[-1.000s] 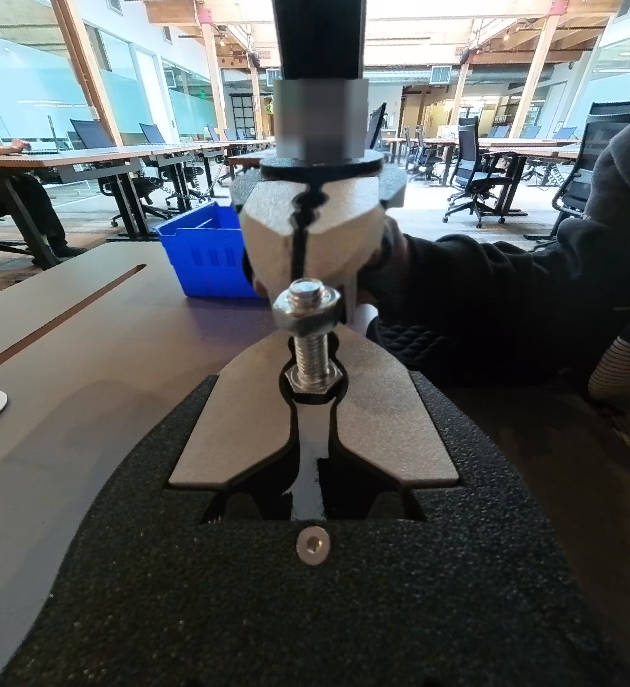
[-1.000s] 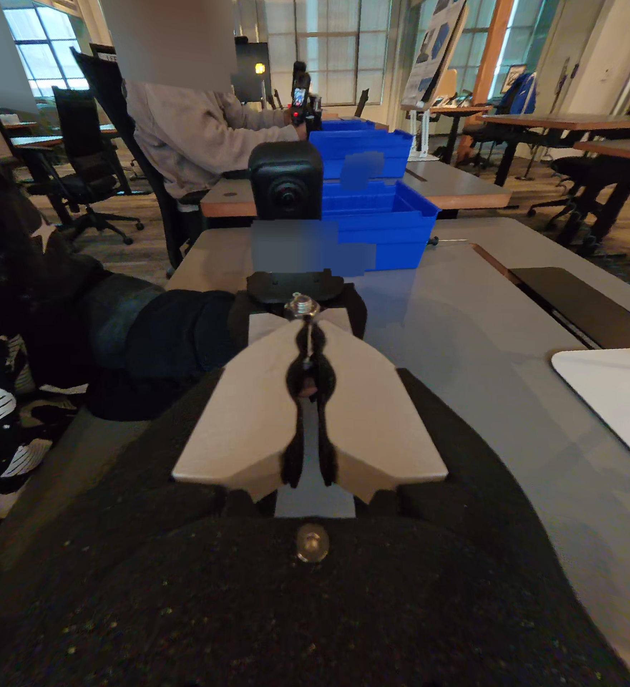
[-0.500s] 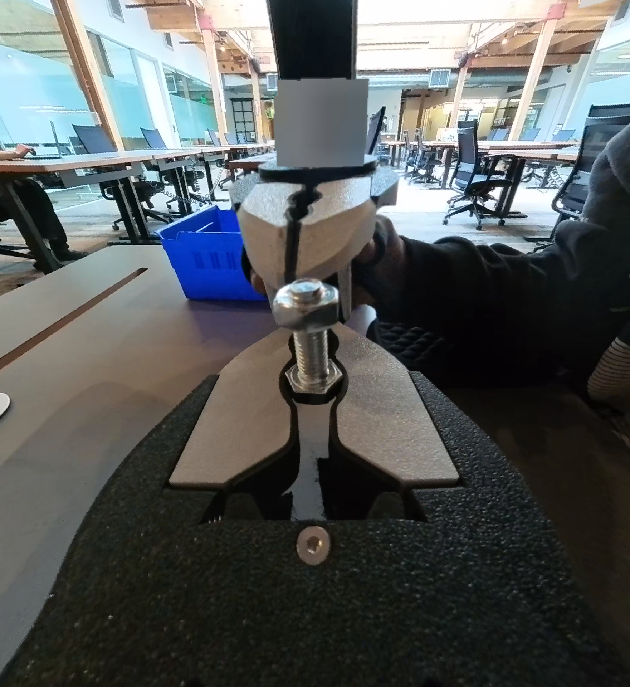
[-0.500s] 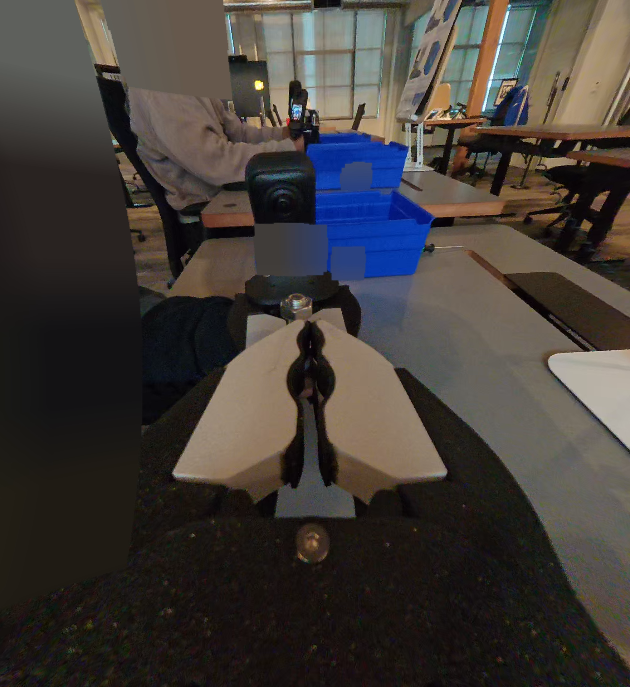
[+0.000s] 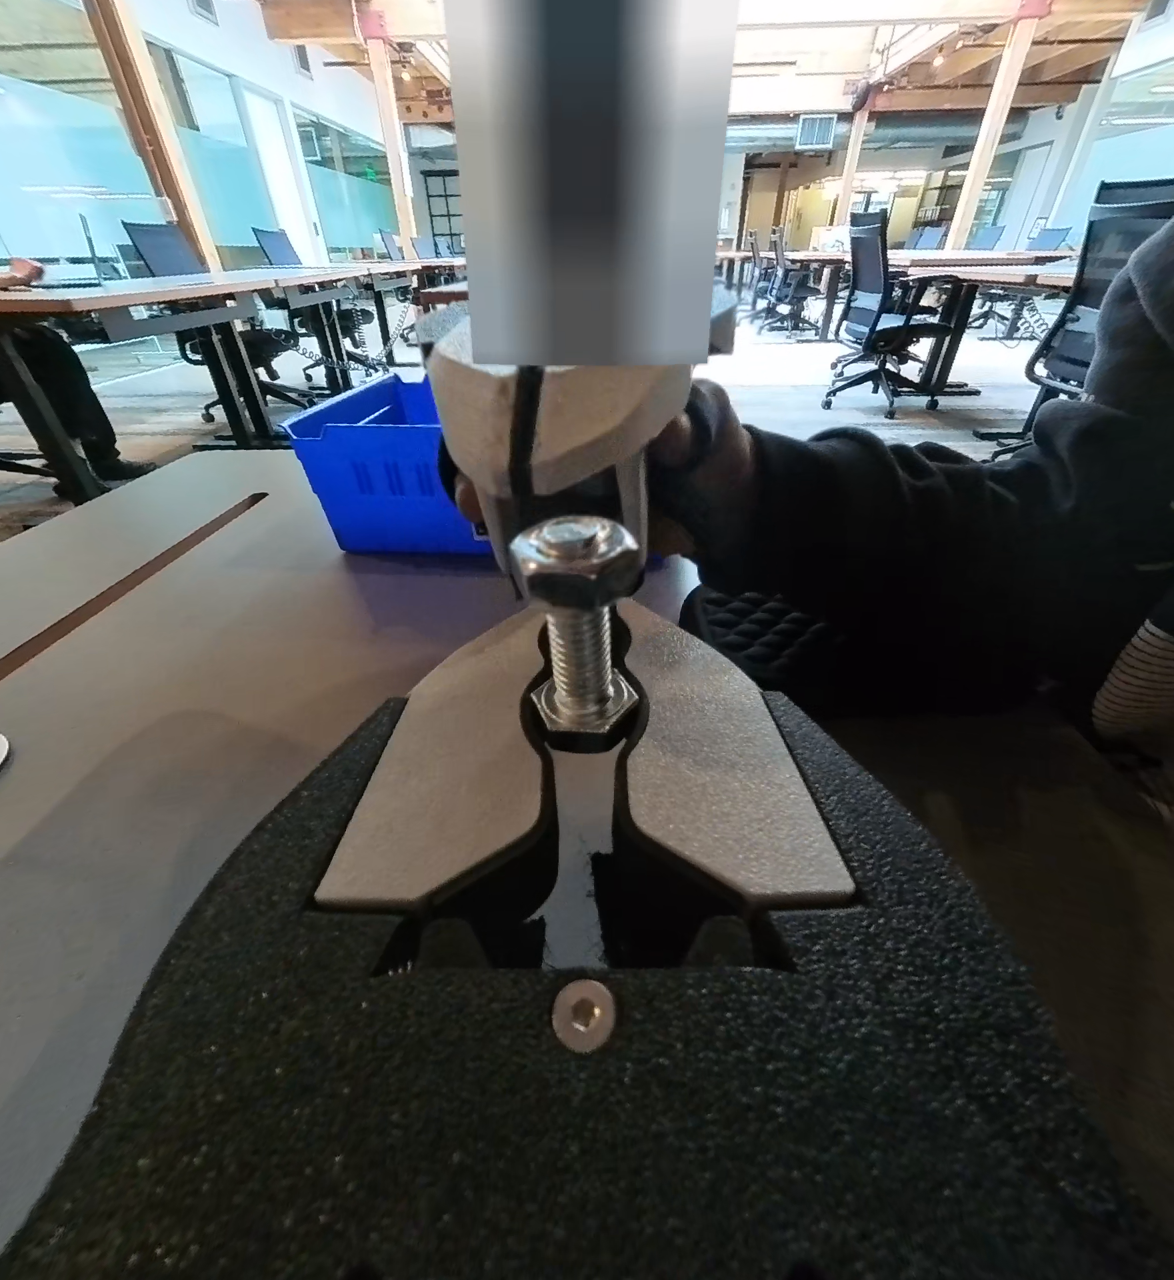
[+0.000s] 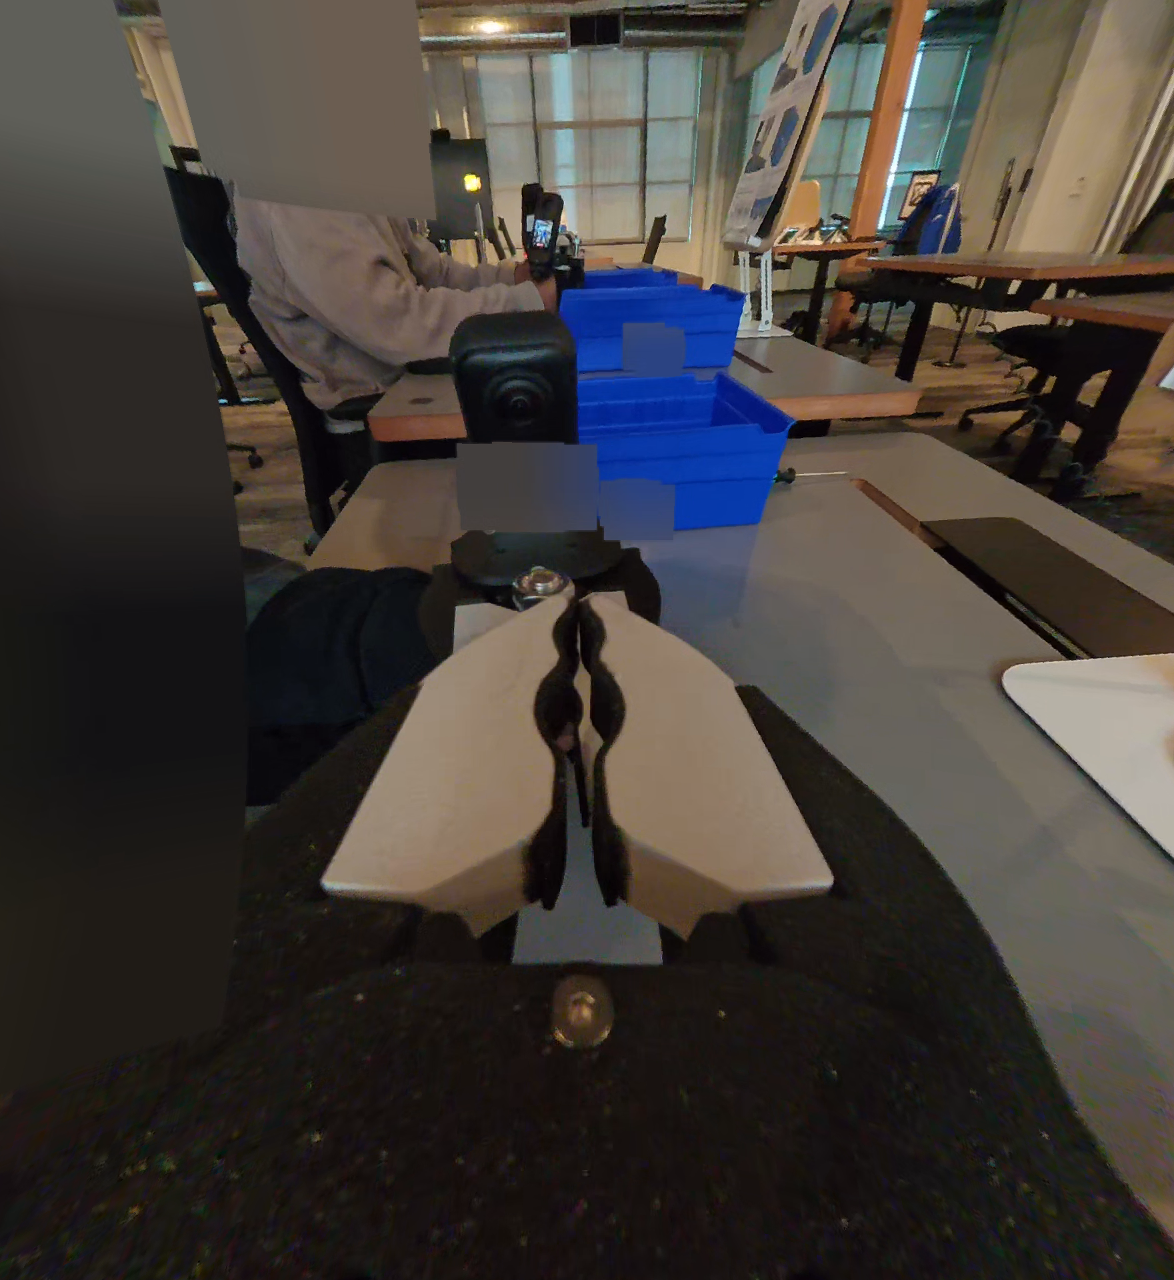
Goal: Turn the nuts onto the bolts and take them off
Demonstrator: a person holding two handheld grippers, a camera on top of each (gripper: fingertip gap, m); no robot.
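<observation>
Left gripper (image 5: 582,692) clamped on bolt (image 5: 580,665) by its head, threads pointing far. Nut (image 5: 575,561) at bolt's far tip, pinched by right gripper (image 5: 535,485), fingers nearly together.

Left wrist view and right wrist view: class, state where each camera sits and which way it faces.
Left wrist view: on the left hand-held gripper, looking along its fingers at the bolt they clamp; a dark sleeve shows.
Right wrist view: on the right hand-held gripper, facing the left one's camera.
Shared: the nut, blue bin, grey table.
</observation>
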